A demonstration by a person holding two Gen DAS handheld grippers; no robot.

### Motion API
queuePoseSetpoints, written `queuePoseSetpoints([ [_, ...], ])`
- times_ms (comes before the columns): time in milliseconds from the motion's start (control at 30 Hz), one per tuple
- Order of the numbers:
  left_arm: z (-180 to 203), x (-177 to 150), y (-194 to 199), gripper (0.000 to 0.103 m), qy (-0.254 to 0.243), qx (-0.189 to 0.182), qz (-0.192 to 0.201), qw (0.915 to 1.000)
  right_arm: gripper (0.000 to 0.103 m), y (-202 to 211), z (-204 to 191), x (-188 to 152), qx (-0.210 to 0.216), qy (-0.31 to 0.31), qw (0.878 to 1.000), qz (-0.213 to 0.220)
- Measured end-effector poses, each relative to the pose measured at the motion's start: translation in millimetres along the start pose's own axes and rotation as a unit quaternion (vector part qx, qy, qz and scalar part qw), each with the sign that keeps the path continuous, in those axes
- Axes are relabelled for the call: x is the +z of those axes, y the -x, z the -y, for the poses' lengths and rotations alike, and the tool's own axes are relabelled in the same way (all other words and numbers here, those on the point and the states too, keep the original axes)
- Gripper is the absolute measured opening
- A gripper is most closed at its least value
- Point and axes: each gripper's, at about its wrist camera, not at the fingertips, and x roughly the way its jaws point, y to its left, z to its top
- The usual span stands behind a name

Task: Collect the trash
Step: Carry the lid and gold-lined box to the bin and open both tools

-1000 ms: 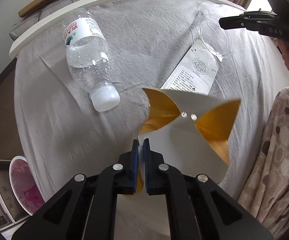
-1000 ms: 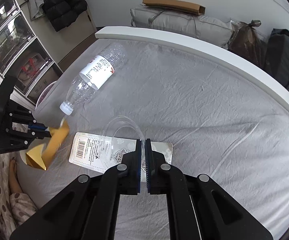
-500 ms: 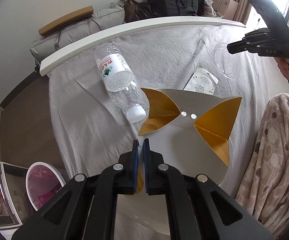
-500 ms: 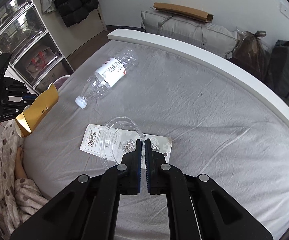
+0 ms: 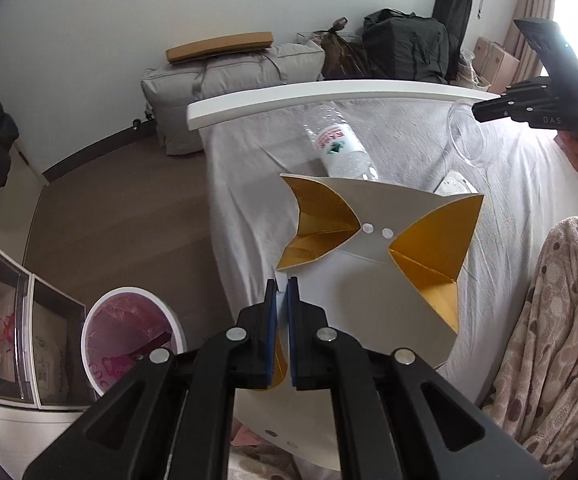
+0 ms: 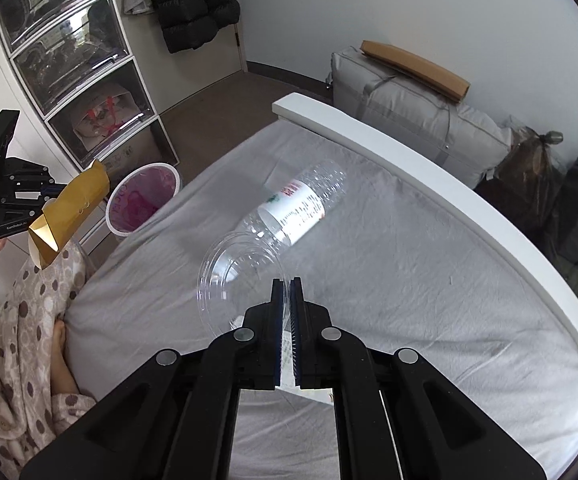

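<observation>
My left gripper (image 5: 282, 292) is shut on a flattened gold-and-white paper bag (image 5: 377, 256), held in the air over the bed's edge; the same paper bag (image 6: 69, 212) shows at the left in the right wrist view. My right gripper (image 6: 286, 292) is shut on the rim of a clear plastic cup (image 6: 241, 276), lifted above the bed; that cup (image 5: 467, 144) appears at the far right in the left wrist view. An empty clear water bottle (image 6: 293, 208) lies on the grey sheet. A white bin with a pink liner (image 5: 129, 328) stands on the floor below the bag.
A white printed card (image 5: 455, 186) lies on the sheet, mostly hidden behind the bag. A spotted beige blanket (image 5: 557, 320) hangs at the bed's near edge. Clear drawer units (image 6: 73, 60) stand beside the bin (image 6: 143, 196). Grey and dark bags (image 5: 233, 80) sit beyond the white footboard (image 5: 329, 94).
Both grippers have risen with their loads. The left one swung left with the paper bag, bringing the floor and bin into view. The right one lifted the cup off the printed card.
</observation>
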Motion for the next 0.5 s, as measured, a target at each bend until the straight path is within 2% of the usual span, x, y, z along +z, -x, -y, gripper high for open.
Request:
queuePoseSetpoints([
  [267,-73.2,-42.1,20.7,0.005,0.065,0.026,0.019,0.9974,0.003,-23.9,-72.0,62.0,0.023,0.051,0.998,0.006],
  [500,-135.5,-72.5,22.2,0.005,0.119,0.026,0.026,0.9923,0.003,-51.9,-138.9,110.6,0.043,0.091,0.995,0.014],
])
